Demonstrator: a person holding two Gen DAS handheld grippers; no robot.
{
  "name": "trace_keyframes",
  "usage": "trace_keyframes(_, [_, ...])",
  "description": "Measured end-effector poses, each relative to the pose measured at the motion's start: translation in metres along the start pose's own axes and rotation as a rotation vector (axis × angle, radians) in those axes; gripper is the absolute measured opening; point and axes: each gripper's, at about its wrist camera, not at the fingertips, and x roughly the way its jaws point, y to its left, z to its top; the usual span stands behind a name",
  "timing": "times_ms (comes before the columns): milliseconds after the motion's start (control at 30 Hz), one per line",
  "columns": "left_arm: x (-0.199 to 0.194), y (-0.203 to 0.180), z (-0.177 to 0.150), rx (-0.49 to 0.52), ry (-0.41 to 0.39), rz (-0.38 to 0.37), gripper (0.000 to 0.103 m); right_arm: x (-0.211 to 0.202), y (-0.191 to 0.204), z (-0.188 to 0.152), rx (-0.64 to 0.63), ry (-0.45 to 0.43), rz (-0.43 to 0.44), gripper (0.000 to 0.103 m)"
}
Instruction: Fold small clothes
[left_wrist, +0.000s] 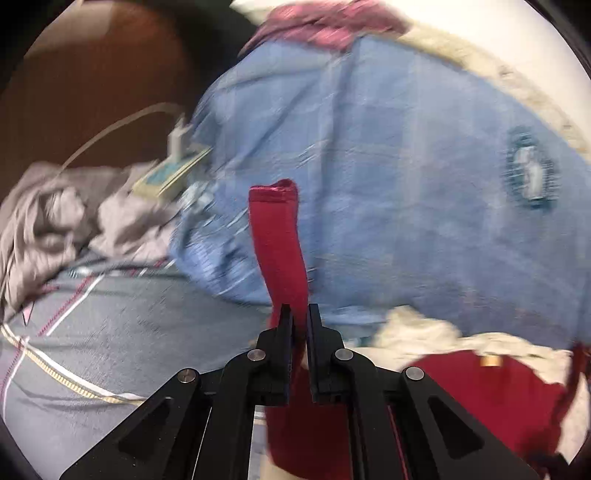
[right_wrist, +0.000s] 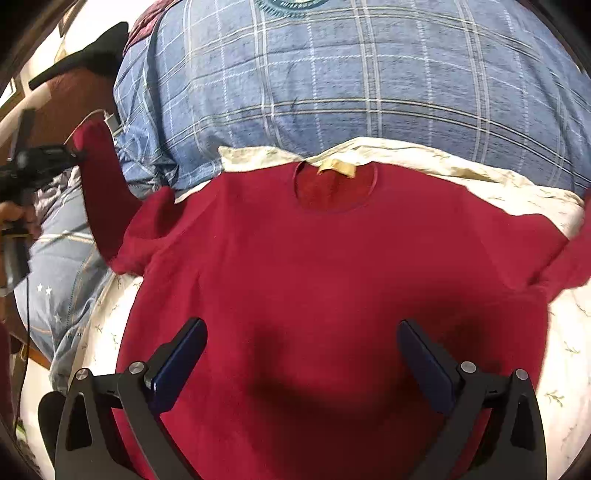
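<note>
A dark red shirt (right_wrist: 332, 280) lies spread face up on a pale flowered sheet (right_wrist: 517, 177) on the bed, its round neckline and tan label pointing toward a blue checked pillow (right_wrist: 332, 81) that sits just beyond it. The body of the shirt looks flat and unfolded, so the folding appears to be at its very beginning. The left tongs (left_wrist: 298, 314) are pinched nearly closed on one long sleeve (left_wrist: 277, 236), which stands up from between the two fingers with its cuff at the top; in the right wrist view the same sleeve is seen lifted off the bed at the left edge of the shirt, with the left tool gripping it there. The right tongs (right_wrist: 301, 339) gape wide open above the lower part of the shirt's front, holding nothing, and whether their fingers touch the cloth cannot be told. The other sleeve trails off to the right edge of the view and seems untouched. Judging from this, what remains is bringing the raised sleeve in across the chest, then the other sleeve, then folding the body over. The left view is blurred; grey crumpled cloth (left_wrist: 55, 221) lies off to its side.
</note>
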Motion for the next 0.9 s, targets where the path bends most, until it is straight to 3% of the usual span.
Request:
trace_keyframes(200, [-0.057,-0.077,-0.001,0.1,-0.063,-0.154,0.006,-0.026,-0.023,0.0,0.032,-0.046,-0.022,0.103])
trace_keyframes(333, [-0.074,-0.125,-0.014,0.163,-0.049,-0.257,0.006,-0.038,-0.048,-0.004,0.082,-0.073,-0.086,0.103])
trace_keyframes(467, [-0.057,-0.182,-0.056,0.223,0.035,-0.344,0.006,-0.048,-0.081,-0.012,0.166,-0.105,-0.115,0.103])
trace_keyframes(600, [-0.008,-0.23,-0.111,0.23,0.175,-0.425,0.006,-0.056,-0.108,-0.019,0.213,-0.108,-0.146,0.103])
trace_keyframes(767, [0.058,-0.263,-0.161,0.284,0.287,-0.373,0.007,-0.068,-0.129,-0.024,0.235,-0.124,-0.194,0.103])
trace_keyframes(833, [0.076,-0.277,-0.164,0.283,0.308,-0.366,0.007,-0.071,-0.135,-0.024,0.248,-0.129,-0.198,0.103])
trace_keyframes(900, [0.078,-0.272,-0.162,0.289,0.317,-0.365,0.017,-0.071,-0.137,-0.023,0.258,-0.137,-0.194,0.103])
